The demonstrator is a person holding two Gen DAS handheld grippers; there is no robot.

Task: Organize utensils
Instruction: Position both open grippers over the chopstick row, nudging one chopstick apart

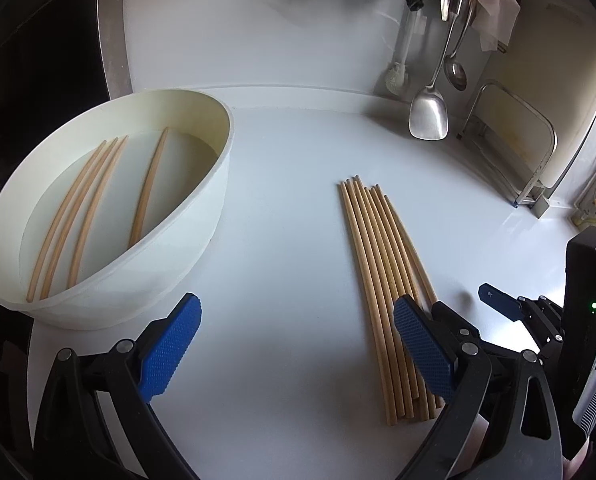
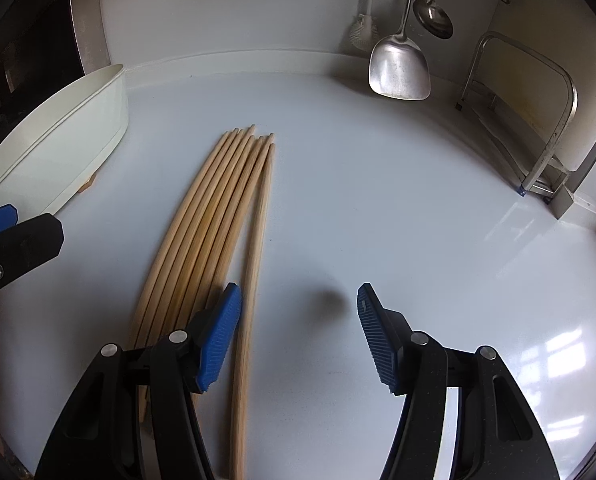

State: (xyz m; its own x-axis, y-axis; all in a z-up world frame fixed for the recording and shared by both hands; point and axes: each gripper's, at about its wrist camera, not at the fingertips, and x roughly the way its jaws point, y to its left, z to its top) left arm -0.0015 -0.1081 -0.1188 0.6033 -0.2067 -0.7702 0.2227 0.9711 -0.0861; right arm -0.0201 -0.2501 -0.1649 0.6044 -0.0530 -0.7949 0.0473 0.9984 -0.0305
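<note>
Where white counter (image 2: 377, 208) meets wall, hanging spatula (image 2: 399, 68), ladle (image 2: 433, 18), chopsticks (image 2: 218, 208)

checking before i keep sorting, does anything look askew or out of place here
One wooden chopstick lies split off to the right of the bundle of wooden chopsticks on the white counter. In the white oval tub, one chopstick lies apart from three.

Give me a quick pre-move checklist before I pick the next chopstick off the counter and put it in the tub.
1. Right gripper open, empty: ok.
2. Left gripper open, empty: ok.
3. One chopstick split from the bundle, between the right fingers: ok.
4. White tub has room beside its four chopsticks: ok.
5. Counter path to tub clear: ok.
6. Fingertips at counter height: cannot tell.
</note>
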